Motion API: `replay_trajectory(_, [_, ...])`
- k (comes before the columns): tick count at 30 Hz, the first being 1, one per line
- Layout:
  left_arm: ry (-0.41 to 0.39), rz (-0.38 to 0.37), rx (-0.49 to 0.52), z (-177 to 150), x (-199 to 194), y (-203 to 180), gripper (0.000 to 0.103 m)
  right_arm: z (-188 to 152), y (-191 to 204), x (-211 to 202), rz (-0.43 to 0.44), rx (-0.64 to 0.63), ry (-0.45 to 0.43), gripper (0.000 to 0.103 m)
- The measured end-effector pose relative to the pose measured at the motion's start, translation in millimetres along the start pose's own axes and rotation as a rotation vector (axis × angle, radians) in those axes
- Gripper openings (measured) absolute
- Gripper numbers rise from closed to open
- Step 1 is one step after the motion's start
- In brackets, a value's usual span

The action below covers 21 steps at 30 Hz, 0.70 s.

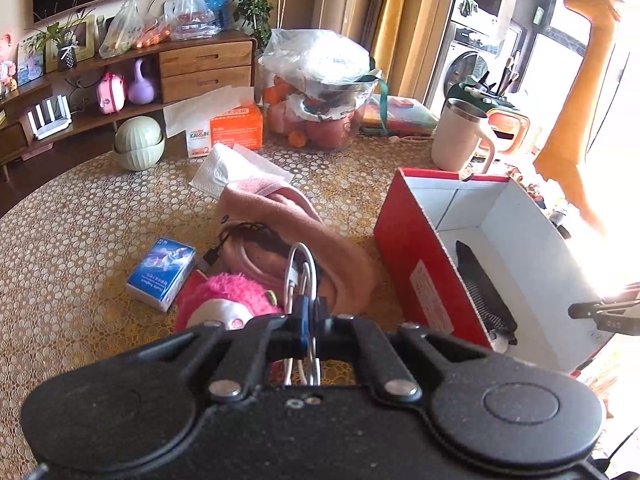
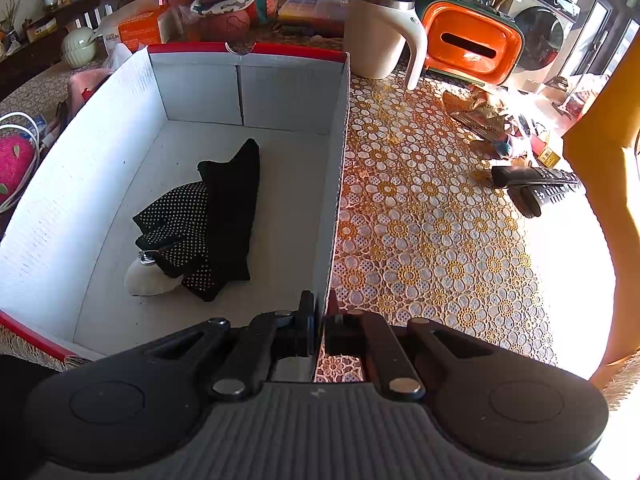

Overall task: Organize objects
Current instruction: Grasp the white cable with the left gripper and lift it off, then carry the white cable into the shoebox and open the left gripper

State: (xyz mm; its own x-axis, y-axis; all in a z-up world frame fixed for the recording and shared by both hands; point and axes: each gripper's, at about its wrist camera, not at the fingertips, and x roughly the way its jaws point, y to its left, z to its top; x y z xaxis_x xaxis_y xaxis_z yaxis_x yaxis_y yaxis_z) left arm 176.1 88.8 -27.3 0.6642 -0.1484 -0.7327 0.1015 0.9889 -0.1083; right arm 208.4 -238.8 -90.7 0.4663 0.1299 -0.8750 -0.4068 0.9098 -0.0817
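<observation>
Left tongs (image 1: 310, 322) pinching white cable (image 1: 304, 264), right tongs (image 2: 321, 330) clamping box wall (image 2: 340, 168).

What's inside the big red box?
Inside the red box lies a black dotted cloth, with something small and white peeking from under it. The cloth hides the rest of that white thing.

Sunlight floods a lace-covered table (image 2: 432, 216) before a curved wooden sideboard (image 1: 200, 60), mustard curtains (image 1: 394, 12) and washing machine (image 2: 540, 36).
</observation>
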Motion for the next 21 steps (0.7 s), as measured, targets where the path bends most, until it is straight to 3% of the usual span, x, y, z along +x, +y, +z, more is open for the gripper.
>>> replay_trajectory(15, [-0.098, -0.166, 0.117, 44.5, -43.8, -71.9, 0.000, 0.6, 0.3, -0.5, 0.000, -0.004, -0.002, 0.004])
replay_trajectory(21, [-0.102, -0.233, 0.192, 57.6, -40.1, -114.8, 0.000, 0.5, 0.6, -0.3, 0.000, -0.004, -0.003, 0.004])
